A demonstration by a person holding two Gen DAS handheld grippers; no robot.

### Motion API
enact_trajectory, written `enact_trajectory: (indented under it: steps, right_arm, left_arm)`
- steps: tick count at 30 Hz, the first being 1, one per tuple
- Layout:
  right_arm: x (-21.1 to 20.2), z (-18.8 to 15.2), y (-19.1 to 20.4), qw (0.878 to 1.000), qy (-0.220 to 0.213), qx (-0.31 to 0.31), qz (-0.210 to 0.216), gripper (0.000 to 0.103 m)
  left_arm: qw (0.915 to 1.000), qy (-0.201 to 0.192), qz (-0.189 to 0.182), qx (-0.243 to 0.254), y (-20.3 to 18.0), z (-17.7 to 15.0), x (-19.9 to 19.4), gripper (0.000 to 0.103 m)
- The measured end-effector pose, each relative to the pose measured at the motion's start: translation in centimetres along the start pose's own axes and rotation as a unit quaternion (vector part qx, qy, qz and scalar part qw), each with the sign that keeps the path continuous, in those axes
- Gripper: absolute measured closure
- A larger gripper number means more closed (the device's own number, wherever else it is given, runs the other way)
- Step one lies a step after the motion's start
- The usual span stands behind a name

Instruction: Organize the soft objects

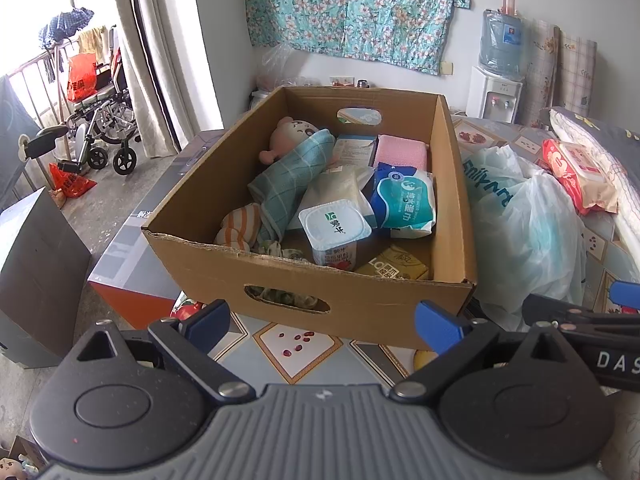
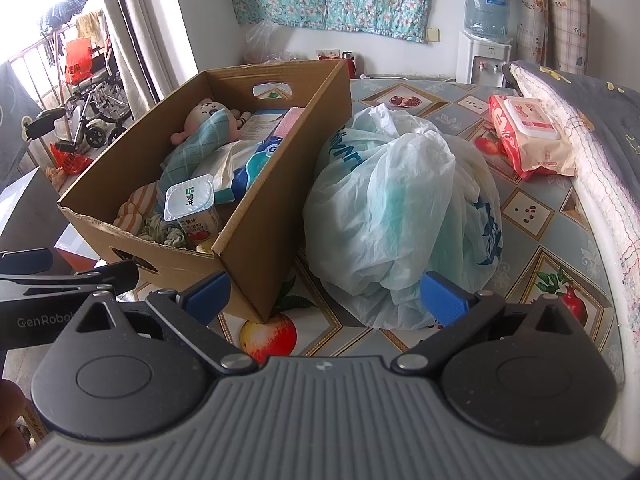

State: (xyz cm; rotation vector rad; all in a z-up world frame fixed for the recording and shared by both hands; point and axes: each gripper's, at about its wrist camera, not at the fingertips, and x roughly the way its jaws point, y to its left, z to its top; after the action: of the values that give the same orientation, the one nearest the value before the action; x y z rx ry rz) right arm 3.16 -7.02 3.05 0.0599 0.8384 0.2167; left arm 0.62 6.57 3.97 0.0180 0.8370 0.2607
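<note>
An open cardboard box [image 1: 352, 292] [image 2: 256, 248] stands on the patterned table. Inside lie a plush doll [image 1: 292, 136] [image 2: 206, 114] wrapped in a teal checked cloth [image 1: 288, 184], a striped orange sock [image 1: 238, 226], a pink pad [image 1: 400, 152], a blue wet-wipe pack [image 1: 404, 200] and a yogurt cup [image 1: 334, 228] [image 2: 190, 200]. A stuffed plastic bag [image 2: 400, 216] [image 1: 524, 220] sits right of the box. My left gripper [image 1: 324, 320] is open just before the box's near wall. My right gripper [image 2: 324, 292] is open in front of the bag, holding nothing.
A red wet-wipe pack [image 2: 528, 136] [image 1: 576, 176] lies at the table's far right by folded bedding [image 2: 592, 120]. A water dispenser [image 2: 484, 32] stands against the back wall. A wheelchair [image 1: 100, 132] and boxes [image 1: 36, 276] stand on the floor to the left.
</note>
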Motion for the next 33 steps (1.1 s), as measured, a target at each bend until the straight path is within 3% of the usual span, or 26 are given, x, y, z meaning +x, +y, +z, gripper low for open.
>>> enact_trajectory:
  steps: [33]
  right_arm:
    - [0.44,-0.06,-0.09,1.0,0.006,0.001,0.001,0.001]
  left_arm:
    - [1.0,0.004,0.0,0.0,0.03,-0.07,0.18,0.004]
